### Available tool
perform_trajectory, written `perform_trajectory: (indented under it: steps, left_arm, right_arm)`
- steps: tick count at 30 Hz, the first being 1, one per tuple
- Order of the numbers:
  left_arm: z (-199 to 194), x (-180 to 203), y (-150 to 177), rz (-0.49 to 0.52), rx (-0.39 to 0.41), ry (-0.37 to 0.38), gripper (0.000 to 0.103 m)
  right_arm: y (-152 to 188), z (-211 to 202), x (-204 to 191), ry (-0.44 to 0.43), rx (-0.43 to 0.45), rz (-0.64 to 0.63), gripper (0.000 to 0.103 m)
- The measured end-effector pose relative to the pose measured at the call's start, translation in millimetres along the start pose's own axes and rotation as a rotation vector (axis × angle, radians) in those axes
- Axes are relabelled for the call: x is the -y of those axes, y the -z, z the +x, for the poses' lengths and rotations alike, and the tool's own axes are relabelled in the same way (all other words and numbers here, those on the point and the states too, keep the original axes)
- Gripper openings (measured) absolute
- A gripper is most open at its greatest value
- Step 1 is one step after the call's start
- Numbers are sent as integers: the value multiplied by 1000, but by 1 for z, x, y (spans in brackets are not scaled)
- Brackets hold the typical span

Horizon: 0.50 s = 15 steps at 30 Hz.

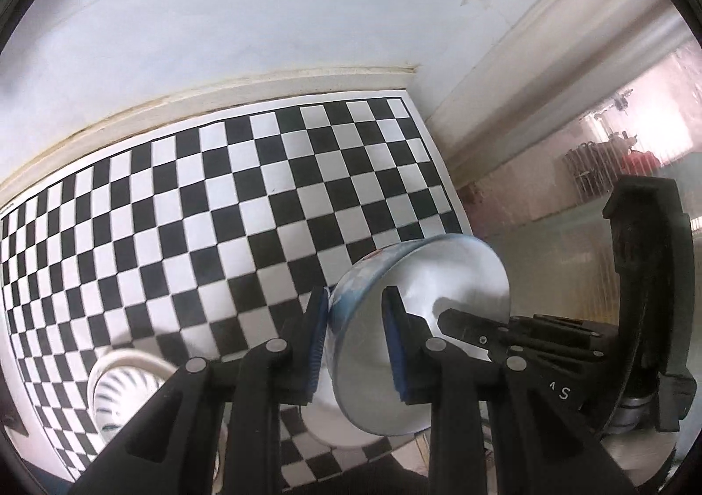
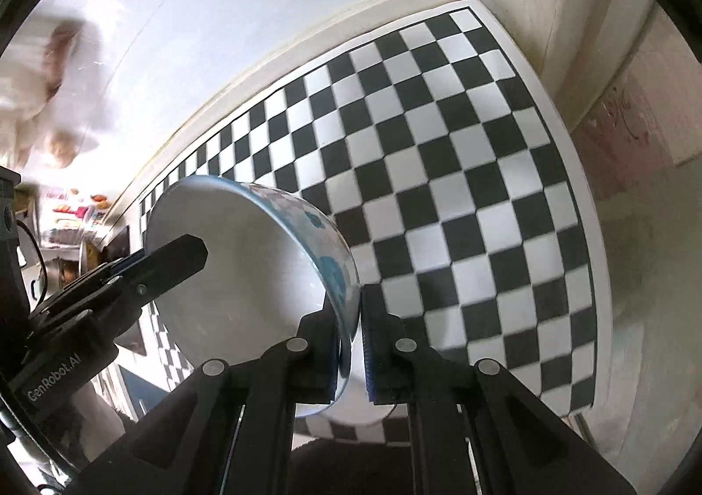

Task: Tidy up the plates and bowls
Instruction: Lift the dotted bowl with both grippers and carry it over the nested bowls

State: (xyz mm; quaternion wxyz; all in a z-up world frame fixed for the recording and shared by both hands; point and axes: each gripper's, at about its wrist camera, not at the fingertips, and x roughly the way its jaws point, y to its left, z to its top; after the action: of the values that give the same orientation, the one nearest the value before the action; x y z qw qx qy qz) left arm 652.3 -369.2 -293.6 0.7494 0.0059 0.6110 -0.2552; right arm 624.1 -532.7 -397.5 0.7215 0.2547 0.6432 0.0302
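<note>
Together, a white bowl (image 2: 245, 275) with blue flowers is clamped at opposite rims by the left gripper (image 1: 355, 346) and the right gripper (image 2: 351, 341), tilted above the checkered mat (image 2: 460, 188). "GenRobot.AI" is printed on the left gripper's body. A striped bowl (image 1: 118, 389) is seen on the mat.

My left gripper (image 1: 355, 346) pinches the rim of a blue-patterned bowl (image 1: 417, 319), tipped on its side above the checkerboard mat (image 1: 219, 197); my right gripper (image 1: 465, 319) reaches inside it.
</note>
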Motion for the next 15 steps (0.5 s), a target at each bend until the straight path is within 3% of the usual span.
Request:
perform_trajectory:
  steps: [8, 15]
  left_arm:
    - [-19, -7, 51, -17, 0, 8, 23]
    - [2, -14, 84, -48, -64, 8, 23]
  right_arm:
    - [58, -9, -7, 4, -5, -15, 10]
    - [89, 15, 4, 22, -55, 9, 10]
